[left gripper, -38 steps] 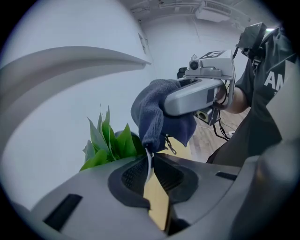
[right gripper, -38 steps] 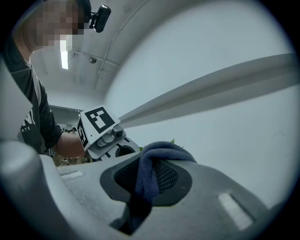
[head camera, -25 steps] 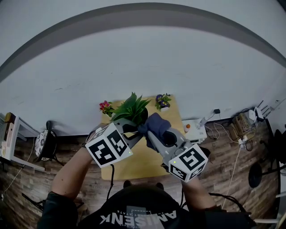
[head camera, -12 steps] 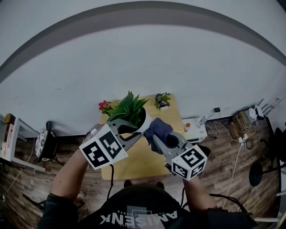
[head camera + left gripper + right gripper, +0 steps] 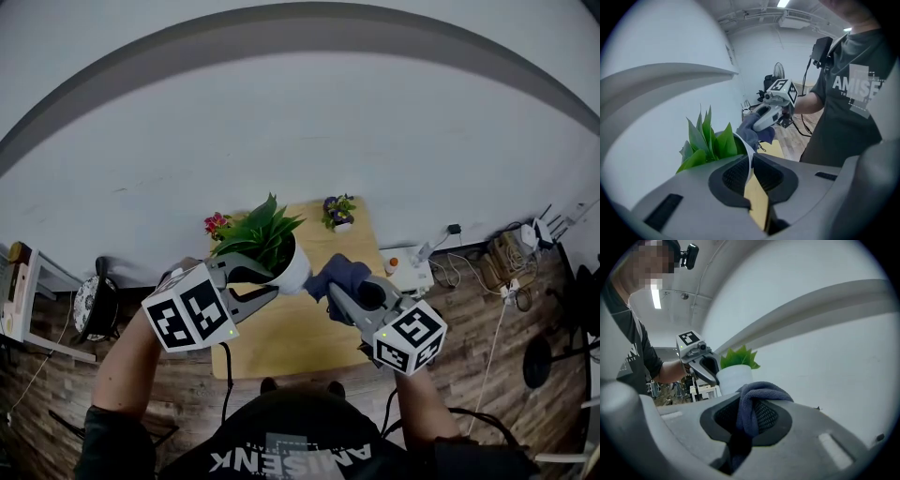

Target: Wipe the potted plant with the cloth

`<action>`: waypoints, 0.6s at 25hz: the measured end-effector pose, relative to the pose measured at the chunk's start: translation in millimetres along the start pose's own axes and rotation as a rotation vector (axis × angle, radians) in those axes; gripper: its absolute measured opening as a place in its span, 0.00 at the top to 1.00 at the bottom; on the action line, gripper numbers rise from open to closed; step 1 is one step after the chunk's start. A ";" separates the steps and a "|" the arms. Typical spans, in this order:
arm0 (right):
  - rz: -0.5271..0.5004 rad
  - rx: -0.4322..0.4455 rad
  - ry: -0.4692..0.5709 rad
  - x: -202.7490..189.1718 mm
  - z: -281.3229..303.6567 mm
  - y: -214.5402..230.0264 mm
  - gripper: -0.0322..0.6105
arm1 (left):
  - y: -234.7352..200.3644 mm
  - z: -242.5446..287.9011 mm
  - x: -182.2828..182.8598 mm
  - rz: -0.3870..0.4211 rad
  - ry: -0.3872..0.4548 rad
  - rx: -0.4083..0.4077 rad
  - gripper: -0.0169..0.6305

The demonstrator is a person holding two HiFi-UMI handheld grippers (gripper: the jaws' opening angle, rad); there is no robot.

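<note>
The left gripper [image 5: 269, 279] had its fingers [image 5: 733, 176] drawn nearly together on the thin rim of the potted plant [image 5: 272, 246], broad green leaves in a round white pot, with one finger inside the rim and one outside. The pot hung tilted from those fingertips, clear of the pale wooden table [image 5: 281, 342] below. The right gripper [image 5: 339, 289] had its fingers [image 5: 764, 416] clamped on a bunched fold of the dark blue soft cloth [image 5: 343, 274], which bulged out past the fingertips. The pot's white side lay just ahead of that bulge, but whether they touched could not be told.

The main risk was the rim pinch. Only a narrow edge sat between the left fingers, so a firm push from the cloth against the side would probably lever the pot round or out of the grip. It could then drop onto the table or tip soil out. Wiping towards the leaves could bend them, and a snagged cloth might pull free of the right fingers.
</note>
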State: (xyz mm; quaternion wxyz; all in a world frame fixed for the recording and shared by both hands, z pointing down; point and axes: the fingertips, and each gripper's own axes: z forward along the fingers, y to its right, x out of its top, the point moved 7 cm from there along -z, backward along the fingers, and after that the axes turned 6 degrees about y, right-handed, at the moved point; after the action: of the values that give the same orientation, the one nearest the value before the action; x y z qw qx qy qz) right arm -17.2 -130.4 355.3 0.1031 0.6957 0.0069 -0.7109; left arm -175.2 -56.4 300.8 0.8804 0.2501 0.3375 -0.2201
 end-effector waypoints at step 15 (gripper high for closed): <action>-0.051 0.133 0.148 57.7 20.7 -31.5 0.88 | 18.8 -6.7 4.4 0.103 0.008 -0.053 0.93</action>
State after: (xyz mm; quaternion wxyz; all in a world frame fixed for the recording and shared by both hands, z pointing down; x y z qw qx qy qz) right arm -43.2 -110.6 294.6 0.0380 0.7512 -0.0150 -0.6588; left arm -165.0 -38.7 298.8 0.8956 0.2445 0.3335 -0.1643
